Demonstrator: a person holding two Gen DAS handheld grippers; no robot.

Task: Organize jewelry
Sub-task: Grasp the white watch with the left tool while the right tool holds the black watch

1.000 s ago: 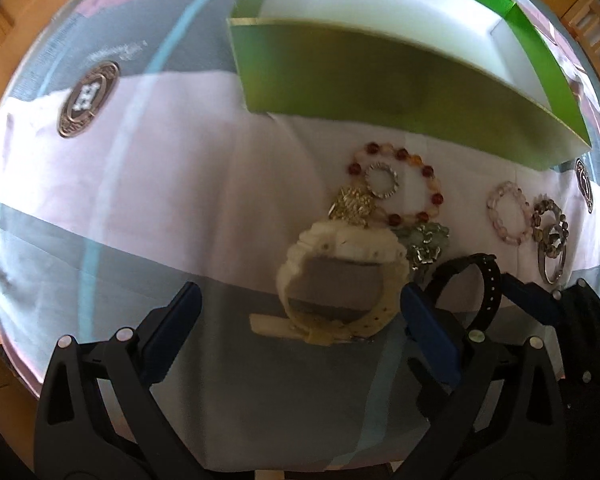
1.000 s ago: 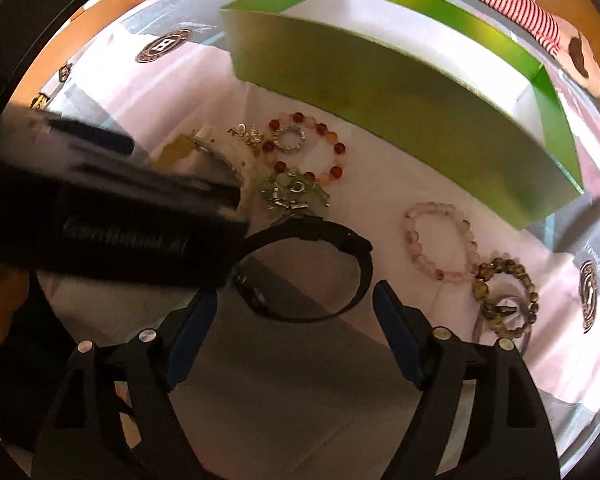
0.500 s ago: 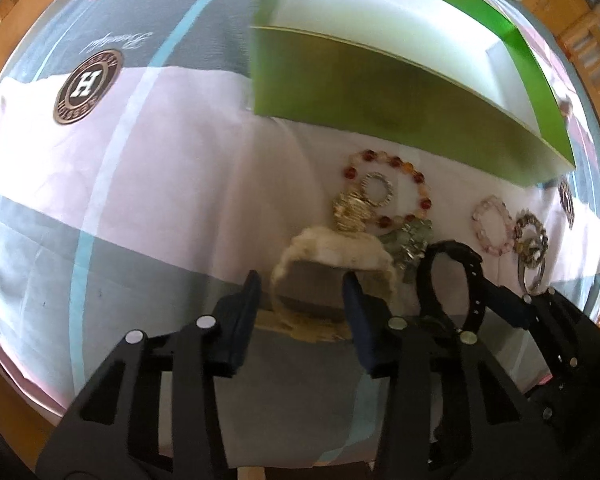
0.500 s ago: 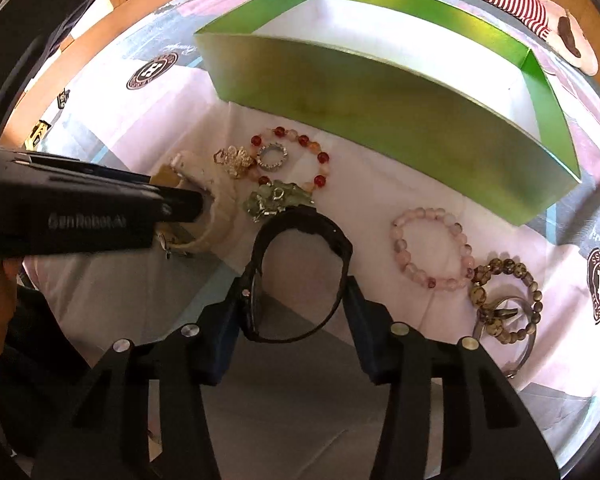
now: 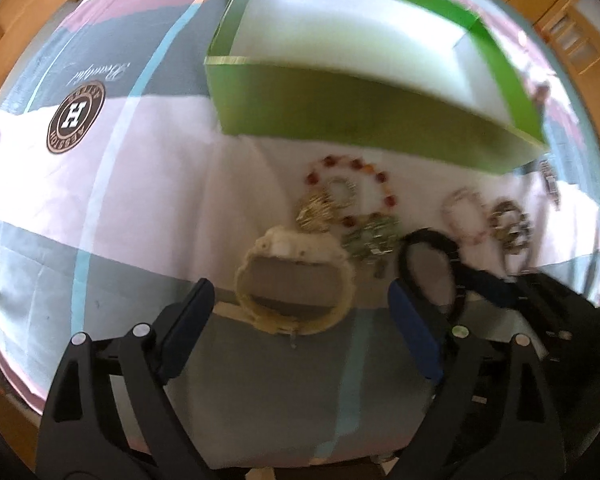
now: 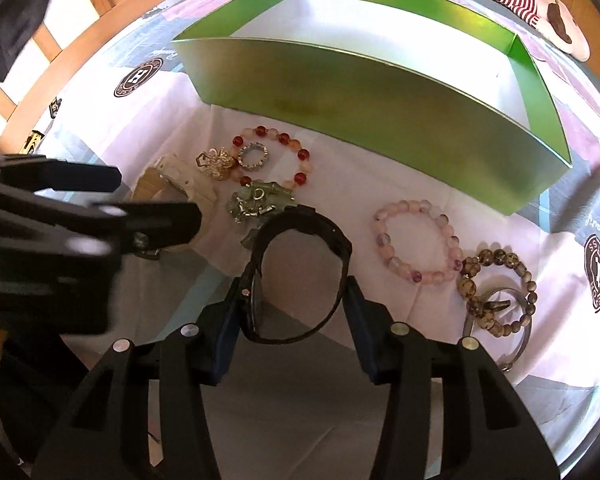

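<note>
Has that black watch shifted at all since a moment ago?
Yes. The black watch now sits squeezed in the right claw, drawn toward it and away from the green box and the pink bracelet.

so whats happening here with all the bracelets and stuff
A person with a gripper in each hand is sorting jewelry on a bedsheet beside an empty green box. The right gripper is shut on a black watch. The left gripper has just opened around a cream watch without holding it. Bead bracelets lie loose.
</note>
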